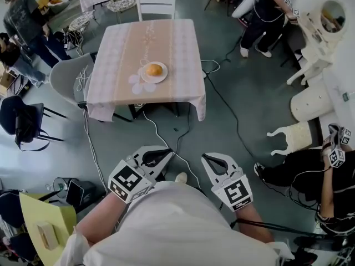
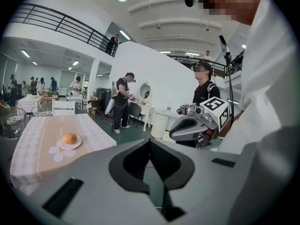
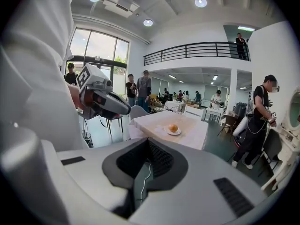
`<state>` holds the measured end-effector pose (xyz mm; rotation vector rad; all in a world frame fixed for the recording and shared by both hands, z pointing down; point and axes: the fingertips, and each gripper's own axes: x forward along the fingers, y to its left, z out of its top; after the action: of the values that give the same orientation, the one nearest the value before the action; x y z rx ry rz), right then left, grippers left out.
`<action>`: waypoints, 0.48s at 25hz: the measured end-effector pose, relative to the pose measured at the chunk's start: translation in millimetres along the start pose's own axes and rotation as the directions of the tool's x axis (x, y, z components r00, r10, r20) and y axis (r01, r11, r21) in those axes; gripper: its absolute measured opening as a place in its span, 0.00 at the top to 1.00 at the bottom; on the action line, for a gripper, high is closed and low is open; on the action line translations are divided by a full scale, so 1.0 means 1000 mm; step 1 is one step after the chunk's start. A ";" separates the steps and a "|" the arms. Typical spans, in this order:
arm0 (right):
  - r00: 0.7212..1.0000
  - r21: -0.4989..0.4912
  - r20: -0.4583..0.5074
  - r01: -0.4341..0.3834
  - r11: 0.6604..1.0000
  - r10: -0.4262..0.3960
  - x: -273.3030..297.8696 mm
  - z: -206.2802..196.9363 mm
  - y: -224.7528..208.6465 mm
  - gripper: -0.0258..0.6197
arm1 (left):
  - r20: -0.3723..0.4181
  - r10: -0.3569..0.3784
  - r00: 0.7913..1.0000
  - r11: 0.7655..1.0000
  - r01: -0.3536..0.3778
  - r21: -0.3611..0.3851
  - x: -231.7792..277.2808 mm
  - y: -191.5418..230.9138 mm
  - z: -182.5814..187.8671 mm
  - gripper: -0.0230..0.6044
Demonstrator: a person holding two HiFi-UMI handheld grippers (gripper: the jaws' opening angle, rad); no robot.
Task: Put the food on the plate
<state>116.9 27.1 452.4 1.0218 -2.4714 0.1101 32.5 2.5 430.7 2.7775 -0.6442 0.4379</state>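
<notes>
A round orange bun lies on a small white plate near the front edge of a table with a checked cloth. My left gripper and right gripper are both shut and empty, held close to my body above the floor, well short of the table. In the left gripper view the bun and plate lie far off to the left, past the shut left gripper. The right gripper view shows the bun straight ahead beyond the shut right gripper.
A white chair stands at the table's far end and a grey chair at its left. Cables trail over the floor between me and the table. People stand around the room; one person sits at the right. White furniture fills the right side.
</notes>
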 end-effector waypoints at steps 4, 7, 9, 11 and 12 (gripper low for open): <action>1.000 0.001 0.009 -0.016 1.000 0.016 0.005 0.003 0.005 0.94 | -0.004 0.011 1.000 1.000 -0.011 0.011 -0.005 -0.001 0.000 0.95; 1.000 -0.009 0.008 -0.025 1.000 0.025 0.007 0.006 0.009 0.94 | 0.001 0.019 1.000 1.000 -0.019 0.002 -0.010 -0.001 -0.002 0.95; 0.999 -0.014 0.010 -0.031 0.999 0.032 0.009 0.007 0.011 0.94 | 0.003 0.029 1.000 1.000 -0.029 0.001 -0.014 0.001 -0.003 0.95; 0.999 -0.021 0.011 -0.040 0.999 0.040 0.011 0.009 0.014 0.94 | 0.004 0.038 0.999 0.999 -0.038 -0.003 -0.017 0.002 -0.005 0.95; 0.999 -0.024 0.010 -0.044 0.999 0.044 0.012 0.009 0.016 0.94 | 0.005 0.042 0.999 0.999 -0.042 -0.005 -0.019 0.002 -0.006 0.95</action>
<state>95.3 28.3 450.9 0.9606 -2.4996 0.0890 14.5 10.0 429.7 2.7656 -0.7044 0.4375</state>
